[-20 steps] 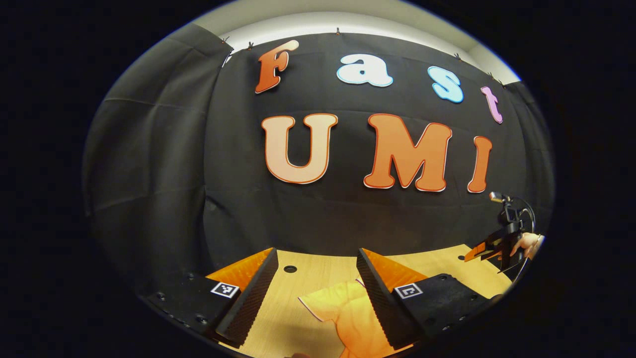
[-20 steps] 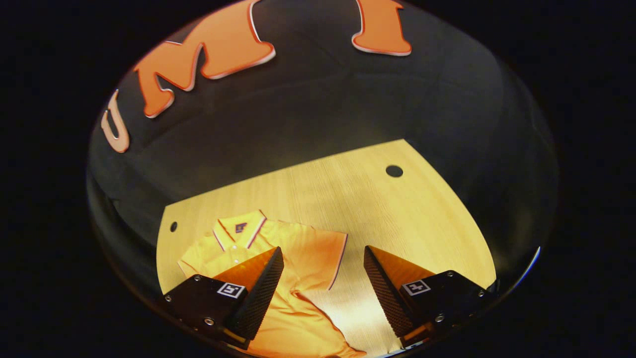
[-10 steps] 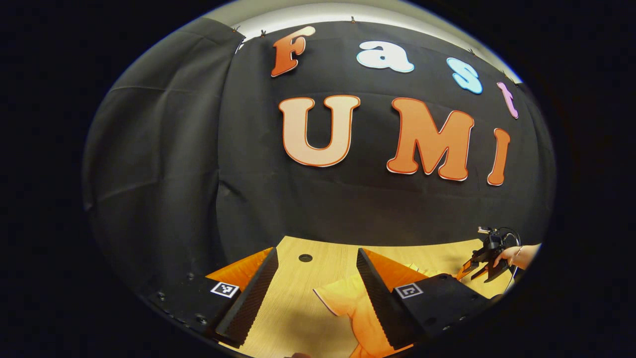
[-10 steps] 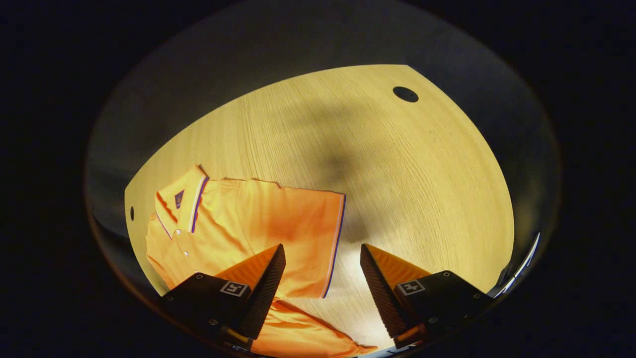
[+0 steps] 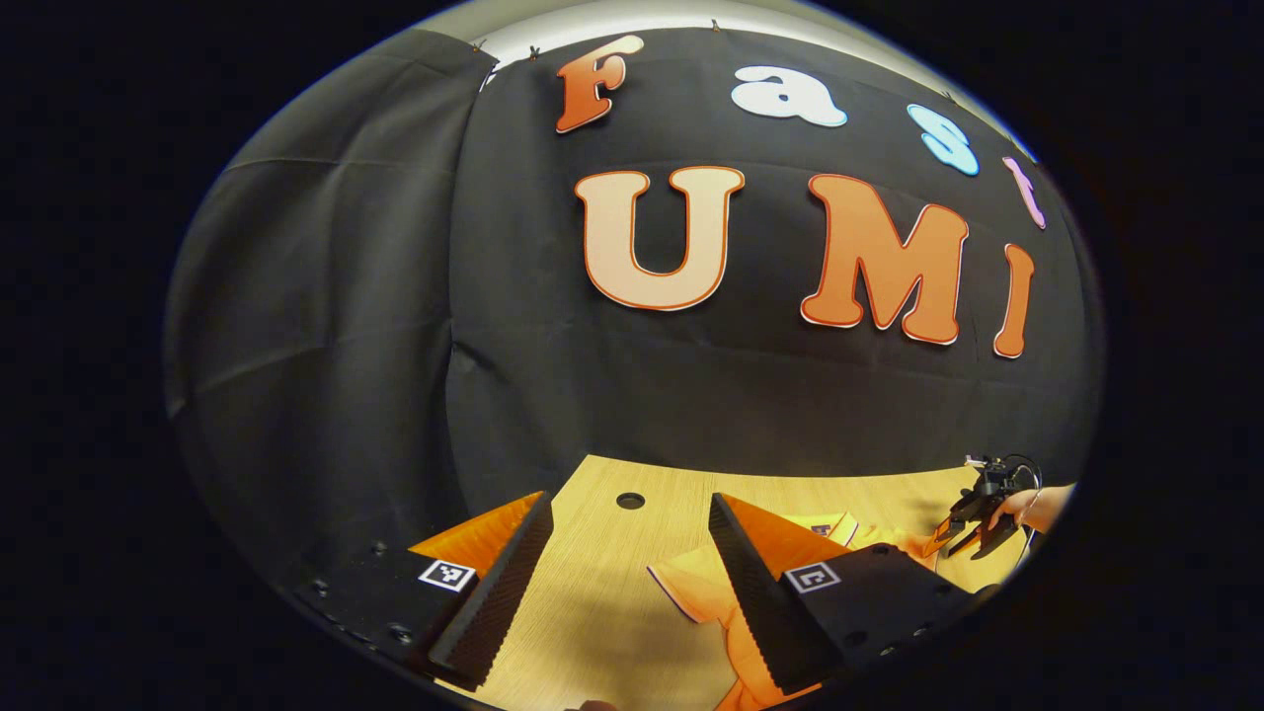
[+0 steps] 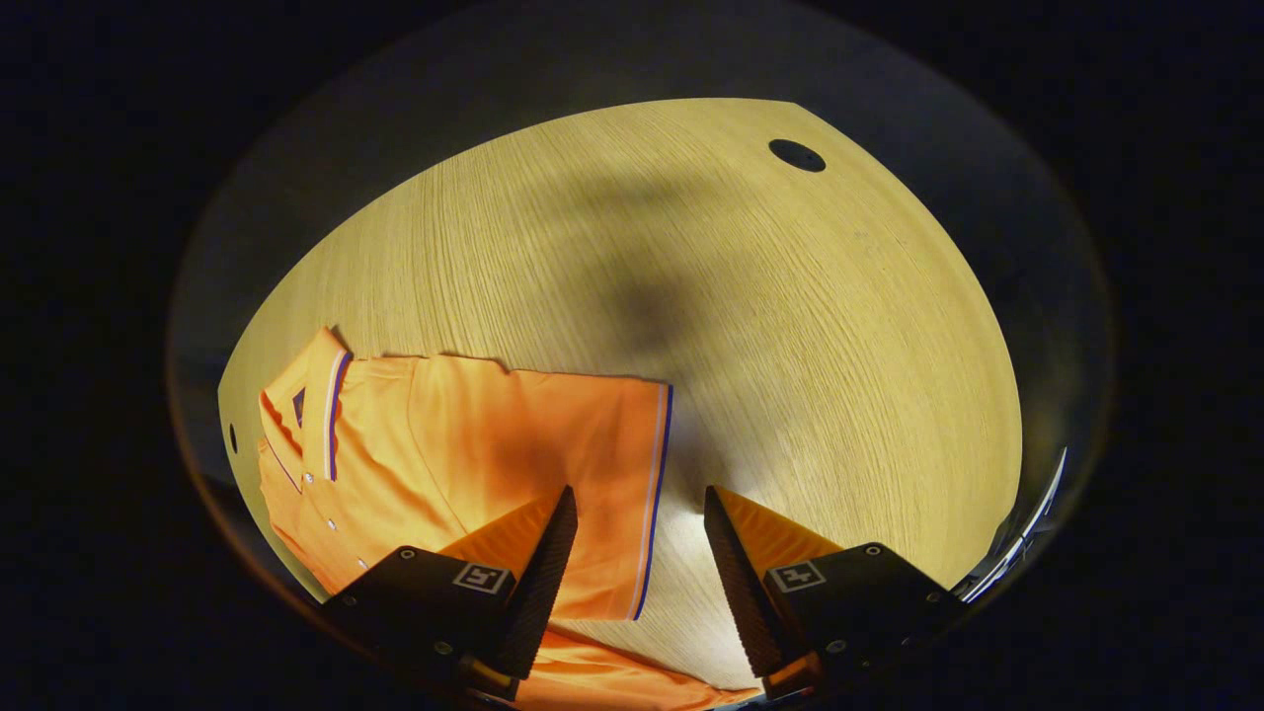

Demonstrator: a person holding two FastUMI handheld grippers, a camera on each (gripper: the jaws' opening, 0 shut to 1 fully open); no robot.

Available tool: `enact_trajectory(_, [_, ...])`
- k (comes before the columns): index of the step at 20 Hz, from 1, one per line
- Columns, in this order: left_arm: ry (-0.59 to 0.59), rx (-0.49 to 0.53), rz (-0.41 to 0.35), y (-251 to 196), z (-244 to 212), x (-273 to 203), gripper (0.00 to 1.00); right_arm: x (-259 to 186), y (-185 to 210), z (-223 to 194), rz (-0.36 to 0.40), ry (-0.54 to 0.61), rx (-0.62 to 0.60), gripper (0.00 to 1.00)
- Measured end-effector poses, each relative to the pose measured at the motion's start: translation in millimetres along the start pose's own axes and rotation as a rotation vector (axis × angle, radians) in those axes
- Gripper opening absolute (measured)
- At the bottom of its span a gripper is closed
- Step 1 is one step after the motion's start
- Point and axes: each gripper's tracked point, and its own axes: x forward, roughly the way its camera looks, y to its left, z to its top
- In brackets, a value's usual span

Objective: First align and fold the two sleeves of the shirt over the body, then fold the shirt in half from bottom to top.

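With both the right gripper (image 6: 632,553) and left gripper (image 5: 632,563) released, close squarely on the sleeve hem (image 6: 652,494), or you risk pinching only one layer

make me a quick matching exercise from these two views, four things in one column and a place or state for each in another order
Things:
1. shirt
2. right gripper
3. left gripper
4. table hole

Places or states:
A. open above the striped sleeve cuff
B. far corner of the wooden table, on bare wood
C. lying flat, collar at the left in the right gripper view
D. open, with a sleeve beside one finger in the left gripper view

Pairs: 1-C, 2-A, 3-D, 4-B
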Motion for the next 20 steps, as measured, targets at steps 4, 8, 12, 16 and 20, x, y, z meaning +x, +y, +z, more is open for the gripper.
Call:
enact_trajectory(4, [-0.002, 0.017, -0.012, -3, 4, 8, 0.98, 3, 8, -1, 0.017, 0.013, 0.026, 0.61])
enact_trajectory(8, [0.003, 0.019, -0.022, -5, 2, 11, 0.98, 1, 2, 4, 0.019, 0.002, 0.059, 0.36])
enact_trajectory(12, [0.014, 0.022, -0.017, 0, 0, 14, 0.98, -1, -2, 4, 0.030, -0.024, 0.070, 0.16])
enact_trajectory(16, [0.015, 0.027, -0.023, 1, 1, 15, 0.98, -3, 6, 8, 0.059, -0.038, 0.073, 0.01])
enact_trajectory(20, [0.007, 0.032, -0.039, 3, 3, 16, 0.98, -23, 10, 12, 0.066, -0.095, 0.047, 0.01])
